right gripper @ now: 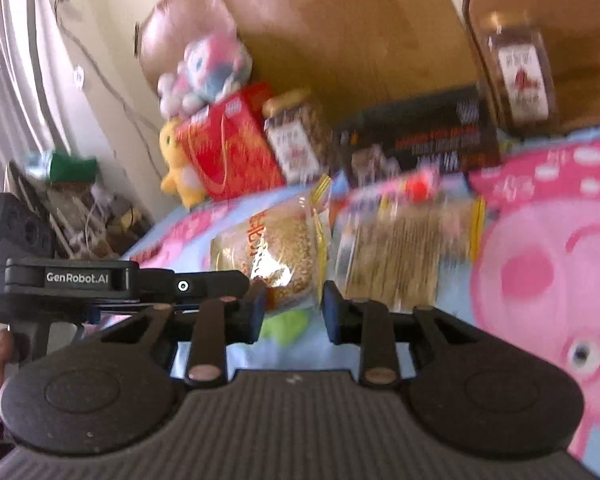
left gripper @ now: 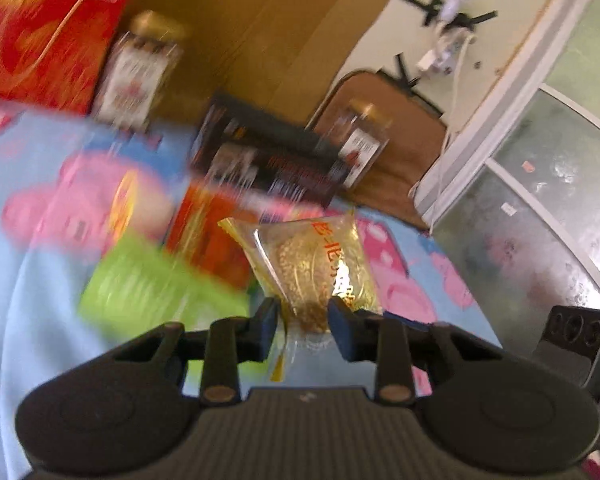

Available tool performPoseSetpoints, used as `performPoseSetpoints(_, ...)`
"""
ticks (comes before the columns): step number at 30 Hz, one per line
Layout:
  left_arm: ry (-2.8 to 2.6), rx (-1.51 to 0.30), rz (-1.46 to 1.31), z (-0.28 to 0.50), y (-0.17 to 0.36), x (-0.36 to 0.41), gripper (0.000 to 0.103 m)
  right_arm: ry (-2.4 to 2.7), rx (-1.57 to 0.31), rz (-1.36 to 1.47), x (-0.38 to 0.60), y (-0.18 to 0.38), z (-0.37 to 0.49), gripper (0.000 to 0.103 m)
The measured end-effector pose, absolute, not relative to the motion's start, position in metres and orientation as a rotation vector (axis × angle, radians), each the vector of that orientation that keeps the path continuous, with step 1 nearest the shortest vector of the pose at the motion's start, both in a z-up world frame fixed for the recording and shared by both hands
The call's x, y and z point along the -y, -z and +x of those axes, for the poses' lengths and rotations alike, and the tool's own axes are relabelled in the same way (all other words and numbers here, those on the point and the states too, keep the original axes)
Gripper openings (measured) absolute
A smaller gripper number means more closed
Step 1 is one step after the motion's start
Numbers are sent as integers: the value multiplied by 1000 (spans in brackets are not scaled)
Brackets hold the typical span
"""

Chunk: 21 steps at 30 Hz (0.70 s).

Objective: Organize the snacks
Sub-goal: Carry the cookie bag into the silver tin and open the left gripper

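The left tool [left gripper: 302, 320] pinches the clear crinkly packet of golden sesame snack [left gripper: 320, 264] by its bottom edge, light, slippery, brittle inside; the right tool [right gripper: 292, 308] hangs released.

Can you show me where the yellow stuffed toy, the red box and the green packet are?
yellow stuffed toy [right gripper: 177, 168]: right wrist view, on its belly.
red box [right gripper: 230, 152]: right wrist view, on its red front face.
green packet [left gripper: 156, 292]: left wrist view, on the middle of its blurred top.

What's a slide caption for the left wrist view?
Left gripper holds a clear sesame-snack packet above the cartoon blanket.
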<state>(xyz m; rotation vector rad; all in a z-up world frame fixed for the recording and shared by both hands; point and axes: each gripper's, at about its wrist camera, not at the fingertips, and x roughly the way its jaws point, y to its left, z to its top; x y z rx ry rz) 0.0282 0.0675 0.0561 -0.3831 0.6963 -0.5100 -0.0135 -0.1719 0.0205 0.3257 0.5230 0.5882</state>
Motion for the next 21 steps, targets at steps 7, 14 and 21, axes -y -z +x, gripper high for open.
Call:
performPoseSetpoints(7,541,-563,-261,134,-98,-16,30,-469,-395,305,190,-61,82,33)
performPoseSetpoints(14,498,-650,-307,244,-85,17,30,-353,-430,282,212,-54,186,33)
performPoseSetpoints(21,452,-683,-270,258,-68,22,45,-320,-450,248,217,-43,191,54)
